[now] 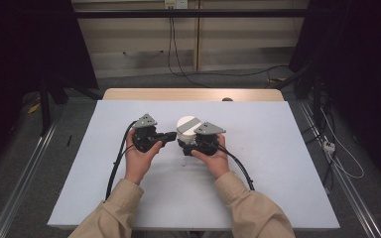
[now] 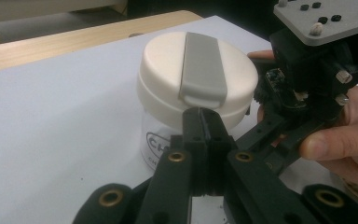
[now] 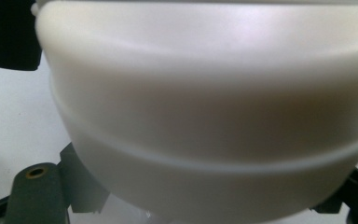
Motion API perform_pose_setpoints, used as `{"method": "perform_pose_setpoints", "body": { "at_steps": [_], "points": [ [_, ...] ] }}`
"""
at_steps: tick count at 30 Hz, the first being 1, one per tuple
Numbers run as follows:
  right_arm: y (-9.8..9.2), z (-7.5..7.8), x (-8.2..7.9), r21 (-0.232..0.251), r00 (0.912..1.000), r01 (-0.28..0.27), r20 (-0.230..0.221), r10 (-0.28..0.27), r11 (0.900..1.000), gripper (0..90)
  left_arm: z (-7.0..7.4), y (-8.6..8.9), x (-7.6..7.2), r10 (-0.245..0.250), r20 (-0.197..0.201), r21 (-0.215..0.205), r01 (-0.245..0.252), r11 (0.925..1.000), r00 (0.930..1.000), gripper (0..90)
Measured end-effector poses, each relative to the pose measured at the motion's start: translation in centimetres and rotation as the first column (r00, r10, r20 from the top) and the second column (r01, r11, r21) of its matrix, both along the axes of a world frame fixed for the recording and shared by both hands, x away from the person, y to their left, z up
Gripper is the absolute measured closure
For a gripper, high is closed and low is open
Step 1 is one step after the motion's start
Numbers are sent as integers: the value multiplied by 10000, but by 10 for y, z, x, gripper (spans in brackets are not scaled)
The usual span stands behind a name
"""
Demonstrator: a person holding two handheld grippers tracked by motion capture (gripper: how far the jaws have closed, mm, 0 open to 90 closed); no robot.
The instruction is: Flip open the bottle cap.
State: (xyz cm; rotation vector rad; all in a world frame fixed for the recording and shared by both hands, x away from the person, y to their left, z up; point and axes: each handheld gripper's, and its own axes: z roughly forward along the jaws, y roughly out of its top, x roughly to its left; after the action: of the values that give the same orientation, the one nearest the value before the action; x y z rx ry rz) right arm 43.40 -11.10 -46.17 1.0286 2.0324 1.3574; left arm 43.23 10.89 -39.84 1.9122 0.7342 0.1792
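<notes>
A clear jar with a round cream lid (image 1: 187, 124) stands on the white table top (image 1: 278, 173), just past my hands. A grey strap (image 2: 204, 65) runs across the lid (image 2: 163, 74) and ends in a tab at its near rim. My left gripper (image 2: 203, 114) is shut, jaws pressed together, tips right under that tab with nothing seen between them. In the high view the left gripper (image 1: 172, 134) points right at the jar. My right gripper (image 1: 191, 144) is shut on the jar below the lid (image 3: 205, 107), one finger (image 3: 37, 193) on each side.
The wooden table edge (image 1: 193, 94) runs along the far side of the white top. Black cables trail from both grippers toward me. Metal rails and floor cables lie left and right of the table.
</notes>
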Motion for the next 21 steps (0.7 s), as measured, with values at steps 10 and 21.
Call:
{"method": "perform_pose_setpoints", "body": {
  "at_steps": [10, 21],
  "points": [
    [0, 0, 0, -42, 10000, 16, -27, -16, 10000, 187, 0, -2, 2, 11, 18, -83, -11, 10000, 10000, 900],
    [1, -1, 0, -90, 10000, 16, -22, -16, 10000, 187, 14, -8, 4, -104, 288, -213, 111, 9997, 9995, 900]
  ]
}}
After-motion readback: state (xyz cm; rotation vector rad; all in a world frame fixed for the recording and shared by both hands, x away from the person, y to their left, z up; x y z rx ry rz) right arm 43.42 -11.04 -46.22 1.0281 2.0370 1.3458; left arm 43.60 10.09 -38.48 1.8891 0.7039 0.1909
